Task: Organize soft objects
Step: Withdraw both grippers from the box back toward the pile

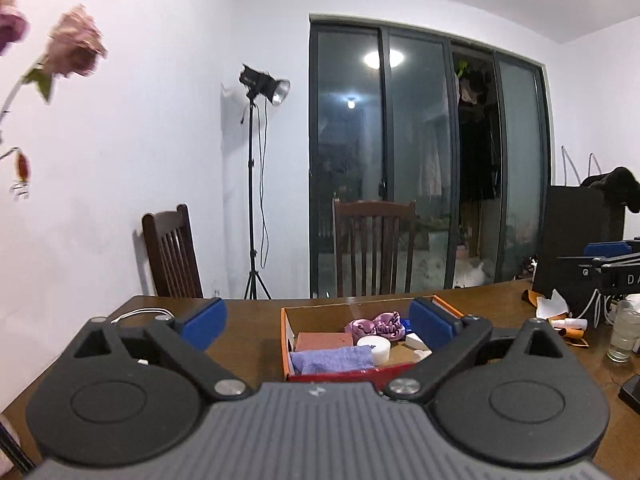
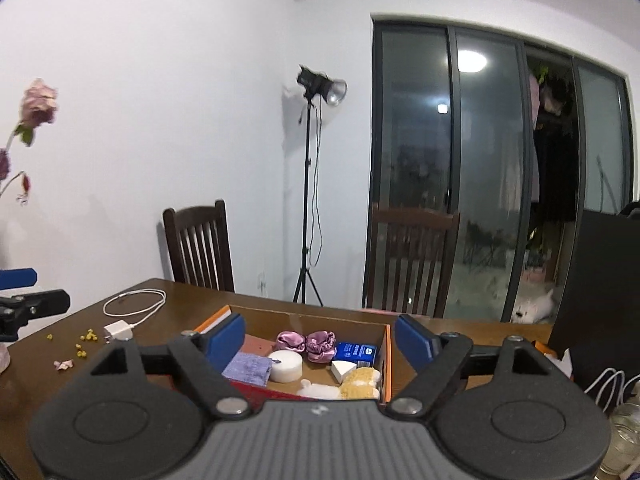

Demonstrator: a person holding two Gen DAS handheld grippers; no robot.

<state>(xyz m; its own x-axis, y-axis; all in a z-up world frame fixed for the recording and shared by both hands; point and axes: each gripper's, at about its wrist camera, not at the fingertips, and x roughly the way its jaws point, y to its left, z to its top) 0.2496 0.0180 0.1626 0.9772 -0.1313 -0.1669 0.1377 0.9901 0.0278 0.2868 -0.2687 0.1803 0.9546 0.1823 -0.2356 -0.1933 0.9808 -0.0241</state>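
An orange-edged cardboard box (image 1: 284, 336) (image 2: 386, 356) sits on the brown table, holding soft items. In it are a purple satin scrunchie (image 1: 376, 324) (image 2: 308, 342), a lavender cloth (image 1: 332, 360) (image 2: 248, 368), a pink sponge block (image 1: 324, 340), a white round puck (image 1: 374, 350) (image 2: 285, 366), a white wedge (image 2: 343, 370), a blue packet (image 2: 356, 352) and a yellow-white fluffy piece (image 2: 360, 384). My left gripper (image 1: 318, 322) hovers open in front of the box with nothing between its blue pads. My right gripper (image 2: 320, 343) is also open and empty, just short of the box.
Two dark wooden chairs (image 1: 172, 252) (image 1: 374, 244) stand behind the table, with a light stand (image 1: 256, 184) by the wall. A white cable and charger (image 2: 132, 308) and yellow crumbs (image 2: 86, 338) lie left. A glass (image 1: 624, 336) and a black bag (image 1: 576, 240) stand right. Dried roses (image 1: 72, 46) hang at the left.
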